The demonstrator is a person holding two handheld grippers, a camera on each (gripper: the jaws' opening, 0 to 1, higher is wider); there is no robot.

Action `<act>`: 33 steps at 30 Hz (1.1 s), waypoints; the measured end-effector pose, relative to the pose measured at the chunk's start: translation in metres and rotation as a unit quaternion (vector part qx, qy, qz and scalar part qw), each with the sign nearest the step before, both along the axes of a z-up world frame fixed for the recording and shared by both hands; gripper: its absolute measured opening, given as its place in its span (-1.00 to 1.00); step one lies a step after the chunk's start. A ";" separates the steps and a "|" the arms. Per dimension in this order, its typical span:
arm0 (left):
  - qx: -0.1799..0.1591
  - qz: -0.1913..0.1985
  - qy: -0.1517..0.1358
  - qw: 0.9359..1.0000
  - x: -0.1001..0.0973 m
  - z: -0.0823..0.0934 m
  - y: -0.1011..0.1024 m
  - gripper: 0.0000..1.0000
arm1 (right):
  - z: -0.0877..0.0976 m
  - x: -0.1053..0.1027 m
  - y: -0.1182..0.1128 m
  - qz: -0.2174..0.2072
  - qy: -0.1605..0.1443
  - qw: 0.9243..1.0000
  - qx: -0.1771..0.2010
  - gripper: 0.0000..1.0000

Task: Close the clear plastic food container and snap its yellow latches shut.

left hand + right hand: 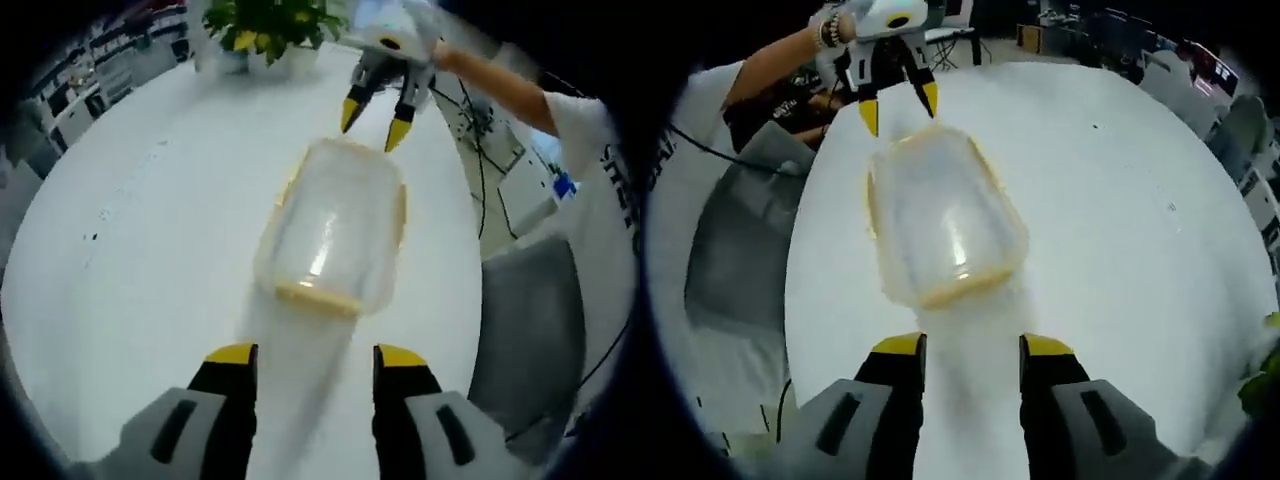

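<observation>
Container (335, 230) count: one, clear, lid on, contents not discernible, on white table (150, 230). Grippers: two, left gripper (315, 357) and right gripper (973, 347), jaws apart, facing opposite ends.

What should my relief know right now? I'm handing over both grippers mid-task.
Left gripper: open, empty, facing one short end of the container.
Right gripper: open, empty, at the opposite end.
Container: on the white table, between the two grippers, lid on top; neither gripper touches it.
Done: lid appears set in place.
Left: snap the yellow latches; whether any is already shut cannot be told.
</observation>
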State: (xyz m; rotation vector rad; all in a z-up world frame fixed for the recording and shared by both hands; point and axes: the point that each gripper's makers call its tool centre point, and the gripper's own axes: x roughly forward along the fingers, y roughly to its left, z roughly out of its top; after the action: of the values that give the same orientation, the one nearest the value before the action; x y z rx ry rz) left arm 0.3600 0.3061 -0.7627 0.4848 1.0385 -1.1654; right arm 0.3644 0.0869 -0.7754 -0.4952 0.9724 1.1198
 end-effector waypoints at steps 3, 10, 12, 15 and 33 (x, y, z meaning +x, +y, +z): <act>-0.044 0.060 0.045 0.996 -0.003 0.013 -0.014 -0.12 | 0.012 0.000 0.009 -0.046 0.023 0.998 0.033 -0.16; -0.062 0.253 0.142 0.955 0.000 0.012 -0.020 -0.05 | 0.022 0.001 0.025 -0.161 0.097 0.977 0.096 -0.27; -0.039 0.284 0.156 0.945 -0.002 0.003 -0.013 -0.06 | 0.019 0.003 0.026 -0.211 0.131 0.963 0.106 -0.27; -0.037 0.312 0.178 0.933 -0.005 -0.003 -0.013 -0.13 | 0.015 0.009 0.028 -0.258 0.157 0.945 0.128 -0.27; -0.034 0.364 0.226 0.903 -0.004 -0.019 -0.029 -0.55 | -0.006 0.001 0.040 -0.281 0.206 0.931 0.106 -0.48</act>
State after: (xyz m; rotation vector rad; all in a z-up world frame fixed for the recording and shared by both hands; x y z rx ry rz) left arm 0.3559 0.2769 -0.7814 -0.2538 1.4075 -0.6340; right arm 0.3654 0.1273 -0.7818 0.2081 1.2366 0.7966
